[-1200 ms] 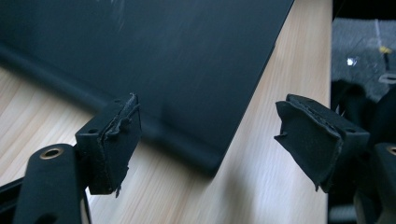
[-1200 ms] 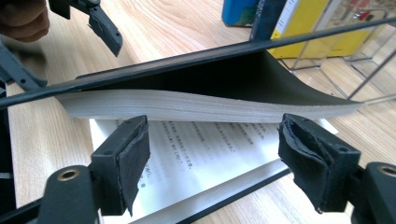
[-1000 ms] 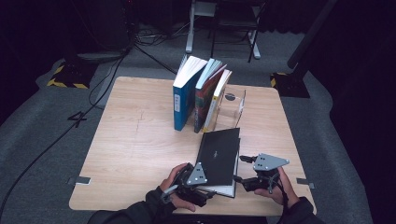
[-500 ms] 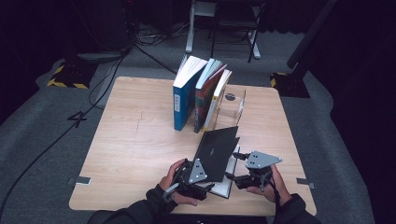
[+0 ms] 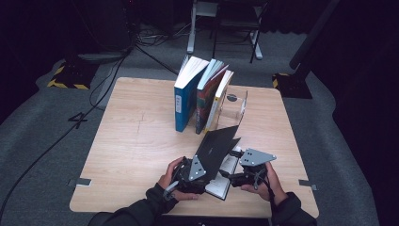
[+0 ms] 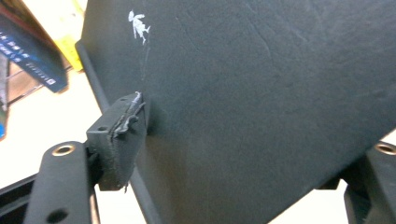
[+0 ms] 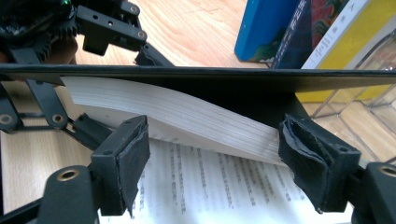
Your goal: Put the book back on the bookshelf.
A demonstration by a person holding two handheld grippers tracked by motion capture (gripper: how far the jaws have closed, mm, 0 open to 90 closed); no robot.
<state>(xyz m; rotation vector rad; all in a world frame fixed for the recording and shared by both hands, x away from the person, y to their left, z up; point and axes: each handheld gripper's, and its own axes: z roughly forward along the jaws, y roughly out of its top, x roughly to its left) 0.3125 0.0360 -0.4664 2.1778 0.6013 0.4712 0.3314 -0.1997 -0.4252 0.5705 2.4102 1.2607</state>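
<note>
Black book (image 5: 217,151) lies open just in front of the leaning book row (image 5: 202,96). Left gripper (image 5: 200,172) clamps the raised stiff cover; its jaws have just been closing. Right gripper (image 5: 230,169) gapes over floppy pages (image 7: 187,116); hold by the cover edge.

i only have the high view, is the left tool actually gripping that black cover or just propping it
observer: the left tool has the black cover between its jaws, which have just been closing. one pad lies on the cover's outer face and the other jaw sits behind it. i cannot tell if the pinch is firm.
operator: and the right tool, holding anything
observer: no, the right tool stands open. its pads are on either side of the printed page, with nothing pinched.
operator: any mark on the cover
observer: yes, a small white figure is printed on its outer face.
</note>
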